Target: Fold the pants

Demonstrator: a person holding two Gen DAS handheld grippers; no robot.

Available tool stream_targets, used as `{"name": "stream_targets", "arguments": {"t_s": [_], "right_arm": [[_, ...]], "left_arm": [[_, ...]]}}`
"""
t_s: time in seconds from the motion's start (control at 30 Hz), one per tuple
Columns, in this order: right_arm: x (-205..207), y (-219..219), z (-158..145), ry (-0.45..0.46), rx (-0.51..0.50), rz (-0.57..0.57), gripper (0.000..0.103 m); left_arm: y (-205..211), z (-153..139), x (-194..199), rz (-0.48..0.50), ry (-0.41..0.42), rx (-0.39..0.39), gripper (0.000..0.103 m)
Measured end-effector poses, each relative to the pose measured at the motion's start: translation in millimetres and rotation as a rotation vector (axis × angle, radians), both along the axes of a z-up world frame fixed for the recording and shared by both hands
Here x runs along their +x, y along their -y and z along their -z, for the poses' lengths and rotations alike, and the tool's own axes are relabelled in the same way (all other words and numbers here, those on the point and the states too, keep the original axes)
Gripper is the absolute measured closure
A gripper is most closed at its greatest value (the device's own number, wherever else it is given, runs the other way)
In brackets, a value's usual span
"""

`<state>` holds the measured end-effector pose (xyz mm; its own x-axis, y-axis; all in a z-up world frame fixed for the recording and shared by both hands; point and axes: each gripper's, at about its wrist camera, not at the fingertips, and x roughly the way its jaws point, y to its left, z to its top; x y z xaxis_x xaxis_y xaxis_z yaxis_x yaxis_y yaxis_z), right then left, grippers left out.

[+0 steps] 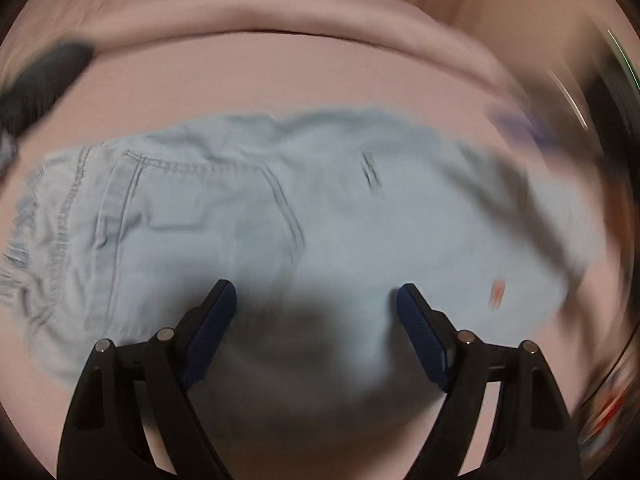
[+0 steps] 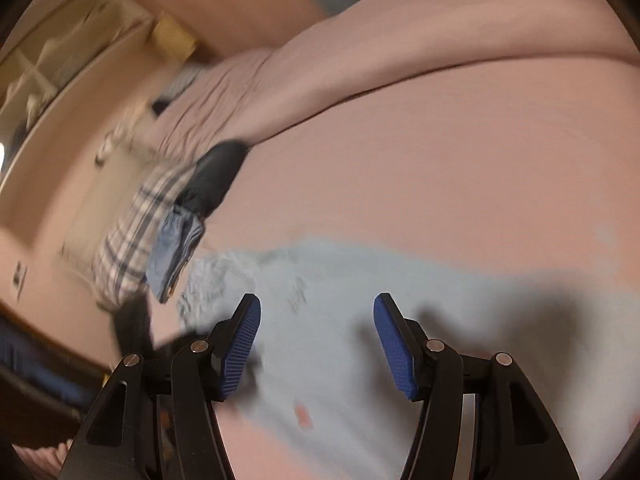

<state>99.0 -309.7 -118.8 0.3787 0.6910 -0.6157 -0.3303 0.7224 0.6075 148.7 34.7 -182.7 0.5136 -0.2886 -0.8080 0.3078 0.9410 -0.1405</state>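
Observation:
Light blue denim pants (image 1: 248, 216) lie flat across a pink bed sheet (image 1: 280, 76), with a back pocket and seams toward the left and a small red tag at the right. My left gripper (image 1: 316, 300) is open and empty, hovering just above the near part of the pants. In the right wrist view the same pants (image 2: 360, 280) stretch across the lower frame. My right gripper (image 2: 317, 312) is open and empty above them. Both views are motion-blurred.
A pink duvet (image 1: 256, 12) is bunched along the far side of the bed. A pile of other clothes sits at the bed's left edge: a plaid garment (image 2: 132, 232), a folded blue piece (image 2: 172, 252) and a black item (image 2: 216, 176). Shelving (image 2: 48, 64) stands beyond.

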Motion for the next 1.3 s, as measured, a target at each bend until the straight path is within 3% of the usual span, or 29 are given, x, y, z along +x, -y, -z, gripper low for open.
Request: {"name": "stream_targets", "arguments": {"t_s": [0.07, 0.13, 0.23, 0.37, 0.57, 0.73, 0.8, 0.83, 0.87, 0.97, 1.07, 1.13, 1.17, 1.23, 1.3], "right_arm": [[34, -31, 2, -0.03, -0.022, -0.035, 0.043], [52, -53, 13, -0.066, -0.076, -0.04, 0.043], [61, -64, 42, -0.289, -0.033, -0.131, 0.043], [24, -46, 40, -0.35, 0.086, -0.245, 0.043], [7, -48, 63, -0.462, 0.052, -0.264, 0.043], [29, -63, 60, -0.451, 0.166, -0.178, 0.046], [32, -77, 57, -0.437, 0.128, -0.207, 0.077], [33, -85, 54, -0.416, 0.078, -0.219, 0.081], [37, -88, 50, -0.389, 0.029, -0.216, 0.094], [58, -79, 49, -0.39, 0.066, -0.147, 0.095], [69, -91, 63, -0.403, -0.044, -0.156, 0.095], [78, -86, 69, -0.419, -0.014, -0.114, 0.095], [81, -78, 68, -0.405, 0.002, -0.083, 0.095], [82, -62, 44, -0.241, -0.105, 0.005, 0.095], [80, -38, 29, -0.232, -0.081, 0.064, 0.095]], "left_arm": [[5, 3, -14, 0.036, 0.05, 0.053, 0.021], [1, 2, -13, 0.031, 0.051, 0.024, 0.021], [-12, 2, -12, 0.026, 0.052, -0.019, 0.021], [-12, 3, -19, 0.051, 0.08, -0.001, 0.019], [-7, 4, -23, 0.051, 0.088, -0.021, 0.019], [-9, 5, -24, 0.052, 0.089, -0.021, 0.019], [-8, 3, -24, 0.055, 0.089, -0.021, 0.019], [-13, 2, -25, 0.056, 0.089, -0.023, 0.019], [-13, 3, -25, 0.057, 0.089, -0.024, 0.019], [-12, 4, -26, 0.063, 0.092, -0.016, 0.019], [-10, 6, -27, 0.064, 0.091, -0.011, 0.019], [-8, 5, -28, 0.063, 0.091, -0.01, 0.019], [-8, 5, -28, 0.063, 0.089, -0.008, 0.019], [-7, 3, -28, 0.064, 0.08, 0.007, 0.021], [-11, -8, -26, 0.045, 0.05, -0.022, 0.024]]}}
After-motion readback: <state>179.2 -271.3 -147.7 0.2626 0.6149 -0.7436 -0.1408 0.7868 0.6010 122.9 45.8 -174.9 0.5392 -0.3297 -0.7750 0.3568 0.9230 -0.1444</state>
